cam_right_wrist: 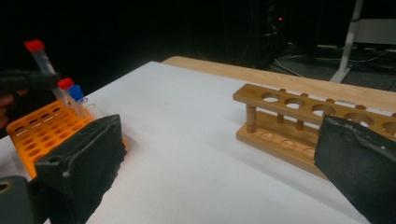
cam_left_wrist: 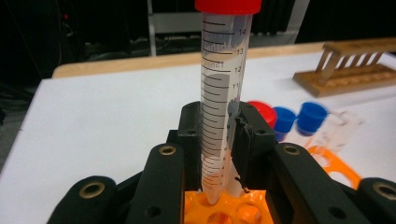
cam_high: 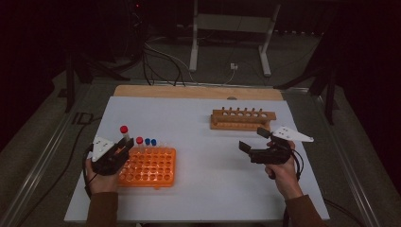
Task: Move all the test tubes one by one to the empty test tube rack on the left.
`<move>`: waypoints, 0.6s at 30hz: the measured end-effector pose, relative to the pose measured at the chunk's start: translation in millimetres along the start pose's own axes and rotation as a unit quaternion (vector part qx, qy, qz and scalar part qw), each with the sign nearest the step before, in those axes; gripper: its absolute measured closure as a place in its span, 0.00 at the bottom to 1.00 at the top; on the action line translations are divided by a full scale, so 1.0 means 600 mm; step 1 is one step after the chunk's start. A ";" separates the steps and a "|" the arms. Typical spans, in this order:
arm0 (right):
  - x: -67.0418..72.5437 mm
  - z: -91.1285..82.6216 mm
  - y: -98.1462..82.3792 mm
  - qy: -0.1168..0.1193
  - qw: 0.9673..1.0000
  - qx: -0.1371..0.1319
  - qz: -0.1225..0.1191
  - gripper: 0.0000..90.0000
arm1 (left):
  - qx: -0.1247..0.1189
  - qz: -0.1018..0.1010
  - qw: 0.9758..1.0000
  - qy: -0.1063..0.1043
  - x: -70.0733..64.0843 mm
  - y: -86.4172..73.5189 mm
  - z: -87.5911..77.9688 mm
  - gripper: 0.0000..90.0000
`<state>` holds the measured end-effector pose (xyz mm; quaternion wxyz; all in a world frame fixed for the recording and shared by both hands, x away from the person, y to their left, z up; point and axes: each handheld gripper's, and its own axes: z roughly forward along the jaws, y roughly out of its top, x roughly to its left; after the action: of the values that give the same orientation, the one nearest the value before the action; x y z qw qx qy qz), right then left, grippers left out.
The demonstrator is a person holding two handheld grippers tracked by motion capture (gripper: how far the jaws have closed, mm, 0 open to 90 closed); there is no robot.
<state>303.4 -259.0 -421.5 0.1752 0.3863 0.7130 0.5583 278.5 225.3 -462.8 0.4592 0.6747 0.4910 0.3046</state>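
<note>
We grip a clear marked tube [cam_left_wrist: 223,93] with a red cap in the left gripper [cam_left_wrist: 219,140], jaws pinching its lower part, its tip just above the orange rack [cam_left_wrist: 219,207]. The tube looks light, stiff and smooth, likely slippery, so holding low on the body under the cap seems right. Just behind stand three more capped tubes [cam_left_wrist: 285,119], one red and two blue. Farther off, our right gripper [cam_high: 257,142] hangs spread wide with nothing between, near the wooden rack [cam_high: 243,119]. Whether the tube holds liquid is hard to tell.
</note>
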 end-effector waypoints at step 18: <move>-0.020 -0.029 -0.021 -0.027 1.000 0.004 0.003 0.02 | 0.141 0.014 0.990 0.009 -0.003 -0.020 0.044 0.84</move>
<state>294.9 -280.2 -429.8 0.1908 0.4042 0.7090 0.5454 296.2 216.1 -483.9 0.3511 0.7368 0.5235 0.2447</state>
